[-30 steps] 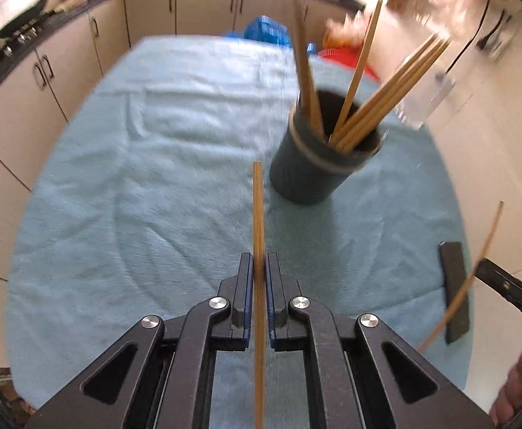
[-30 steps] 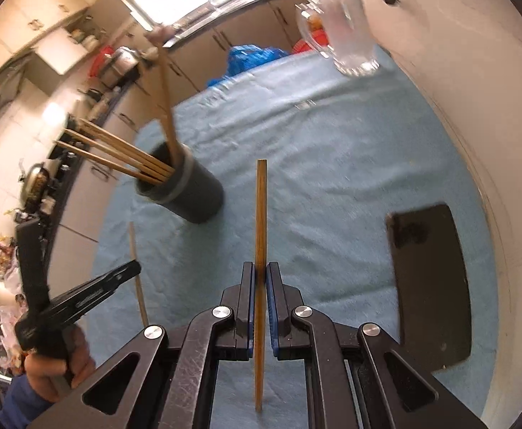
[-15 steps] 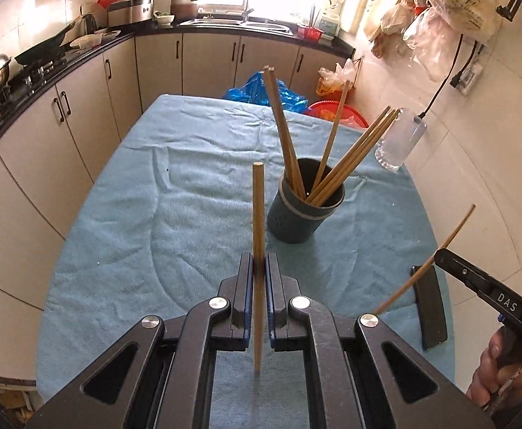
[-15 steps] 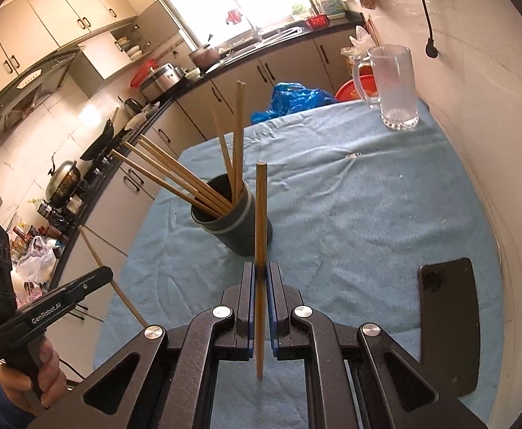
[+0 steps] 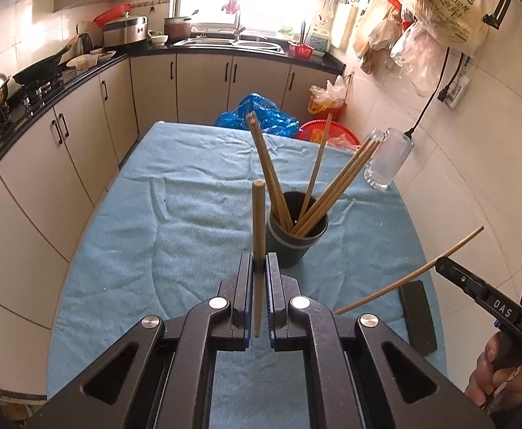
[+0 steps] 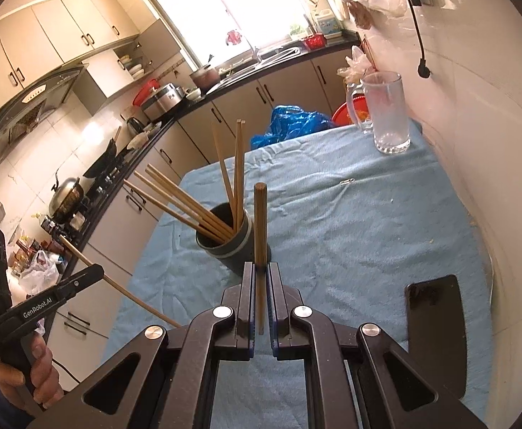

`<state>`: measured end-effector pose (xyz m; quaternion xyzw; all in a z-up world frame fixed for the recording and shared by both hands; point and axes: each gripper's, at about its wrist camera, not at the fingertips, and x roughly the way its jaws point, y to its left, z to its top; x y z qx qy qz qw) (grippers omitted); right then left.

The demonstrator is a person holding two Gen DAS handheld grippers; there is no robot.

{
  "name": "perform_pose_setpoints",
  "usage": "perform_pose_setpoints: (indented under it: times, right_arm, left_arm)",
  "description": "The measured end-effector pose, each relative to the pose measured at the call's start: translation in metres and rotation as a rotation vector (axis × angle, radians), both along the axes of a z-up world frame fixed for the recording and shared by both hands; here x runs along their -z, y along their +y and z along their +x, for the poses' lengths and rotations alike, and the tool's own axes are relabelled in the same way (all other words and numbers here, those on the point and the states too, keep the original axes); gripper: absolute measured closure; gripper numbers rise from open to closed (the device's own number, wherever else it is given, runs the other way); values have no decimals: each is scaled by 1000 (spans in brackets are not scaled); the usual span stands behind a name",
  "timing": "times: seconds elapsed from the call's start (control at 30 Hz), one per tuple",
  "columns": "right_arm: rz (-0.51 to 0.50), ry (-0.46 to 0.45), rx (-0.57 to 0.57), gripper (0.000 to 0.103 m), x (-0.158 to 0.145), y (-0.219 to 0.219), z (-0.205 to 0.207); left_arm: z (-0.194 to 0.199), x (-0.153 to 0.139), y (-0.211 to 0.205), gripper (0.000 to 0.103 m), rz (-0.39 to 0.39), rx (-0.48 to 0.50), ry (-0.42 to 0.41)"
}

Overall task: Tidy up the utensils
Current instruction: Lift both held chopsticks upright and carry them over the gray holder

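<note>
A dark grey cup [image 5: 294, 246] [image 6: 239, 246] stands on the blue cloth and holds several wooden chopsticks that lean outward. My left gripper [image 5: 259, 264] is shut on one wooden chopstick [image 5: 258, 221] that sticks up past its tips, just in front of the cup. My right gripper [image 6: 260, 268] is shut on another wooden chopstick [image 6: 260, 221], also close in front of the cup. In the left wrist view, the right gripper [image 5: 443, 268] appears at the right edge with its chopstick [image 5: 411, 279]. The left gripper [image 6: 96, 271] shows at the left edge of the right wrist view.
A blue cloth [image 5: 189, 214] covers the table. A black phone [image 6: 434, 325] [image 5: 418, 318] lies near the right edge, by the white wall. A glass mug [image 6: 386, 114] [image 5: 386, 164] stands at the far right corner. Kitchen cabinets [image 5: 82, 136] run along the left and far side.
Both grippers have risen and tilted up with their chopsticks still held. The cup now sits lower and smaller in both views, and more of the kitchen shows.
</note>
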<state>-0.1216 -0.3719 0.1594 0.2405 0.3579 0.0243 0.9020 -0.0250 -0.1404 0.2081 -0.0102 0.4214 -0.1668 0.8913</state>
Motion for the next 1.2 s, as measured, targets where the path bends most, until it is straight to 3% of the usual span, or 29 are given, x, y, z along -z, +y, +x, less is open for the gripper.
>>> perform_pose_setpoints:
  times: [0.53, 1.2]
  right_arm:
    - [36, -63, 34, 97, -34, -20, -4]
    - [28, -164, 25, 97, -90, -19, 39]
  left_arm:
    - [7, -45, -6, 97, -41, 27, -61]
    - [51, -100, -19, 97, -103, 30, -124]
